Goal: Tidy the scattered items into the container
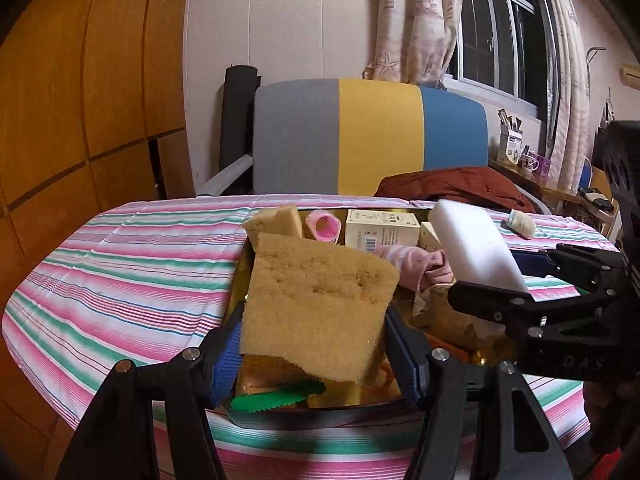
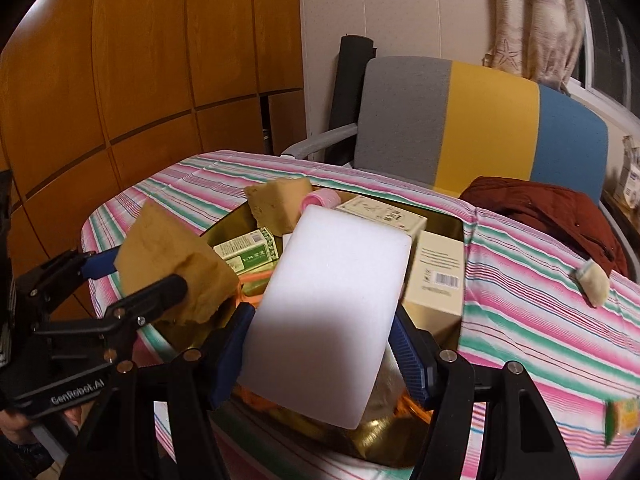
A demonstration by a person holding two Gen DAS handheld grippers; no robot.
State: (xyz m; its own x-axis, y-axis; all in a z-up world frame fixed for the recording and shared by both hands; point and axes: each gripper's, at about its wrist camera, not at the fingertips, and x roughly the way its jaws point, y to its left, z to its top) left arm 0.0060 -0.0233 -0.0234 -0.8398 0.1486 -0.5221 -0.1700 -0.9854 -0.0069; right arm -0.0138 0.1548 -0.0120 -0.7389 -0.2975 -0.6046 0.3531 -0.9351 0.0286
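Most was already in the gold container (image 2: 448,216); left fingers (image 1: 316,344) pinched a tan sponge (image 1: 320,304), right fingers (image 2: 320,344) a white foam block (image 2: 328,312) above it, one small bundle (image 2: 594,282) off right on the bench (image 2: 540,320)

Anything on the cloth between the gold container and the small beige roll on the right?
Nothing: in the right wrist view only bare striped tablecloth lies between the gold container and the beige roll. The left wrist view agrees.

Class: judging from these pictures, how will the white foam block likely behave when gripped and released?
The white foam block probably feels light and squashy, given its soft matte surface. Flat-sided, it should not roll. The right gripper holds it without visible slipping.
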